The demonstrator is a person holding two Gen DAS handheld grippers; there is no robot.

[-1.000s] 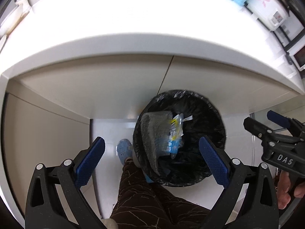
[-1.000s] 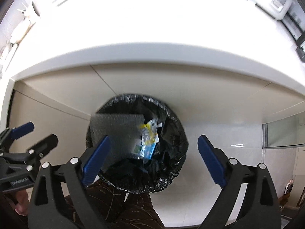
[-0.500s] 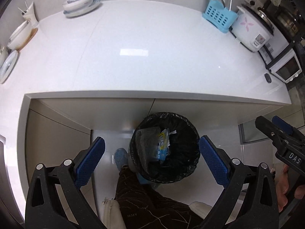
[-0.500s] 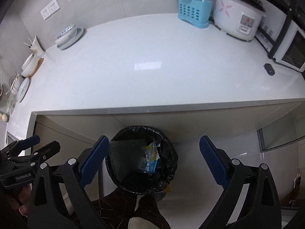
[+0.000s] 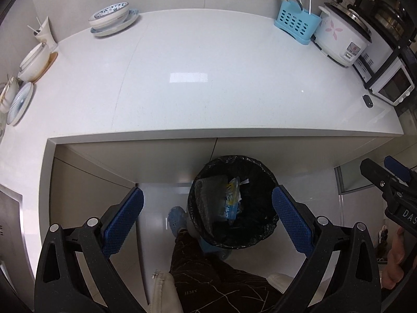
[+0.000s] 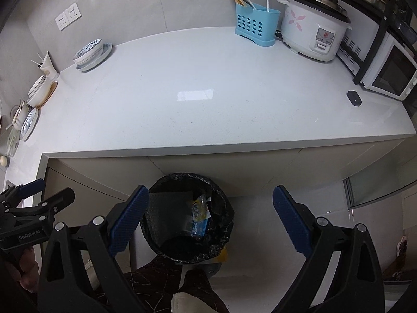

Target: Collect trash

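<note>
A round bin with a black liner [image 5: 263,180] stands on the floor under the white counter's front edge; it also shows in the right wrist view [image 6: 224,221]. Inside lie a grey bubble-wrap sheet [image 5: 208,198] and a yellow-and-blue wrapper [image 5: 232,200], also seen in the right wrist view [image 6: 199,216]. My left gripper [image 5: 207,220] is open and empty, high above the bin. My right gripper [image 6: 211,220] is open and empty, just right of the bin; it shows at the left wrist view's right edge [image 5: 391,180].
The white counter [image 6: 208,91] carries stacked bowls [image 6: 90,54] at the back left, a blue utensil basket [image 6: 255,26], a rice cooker [image 6: 312,31], a toaster oven [image 6: 388,75] and a small dark object [image 6: 354,97]. The person's leg [image 5: 198,268] is below the grippers.
Both grippers have risen well away from the bin, so the whole countertop has come into view. Both stayed open and empty; the trash stays in the bin.
</note>
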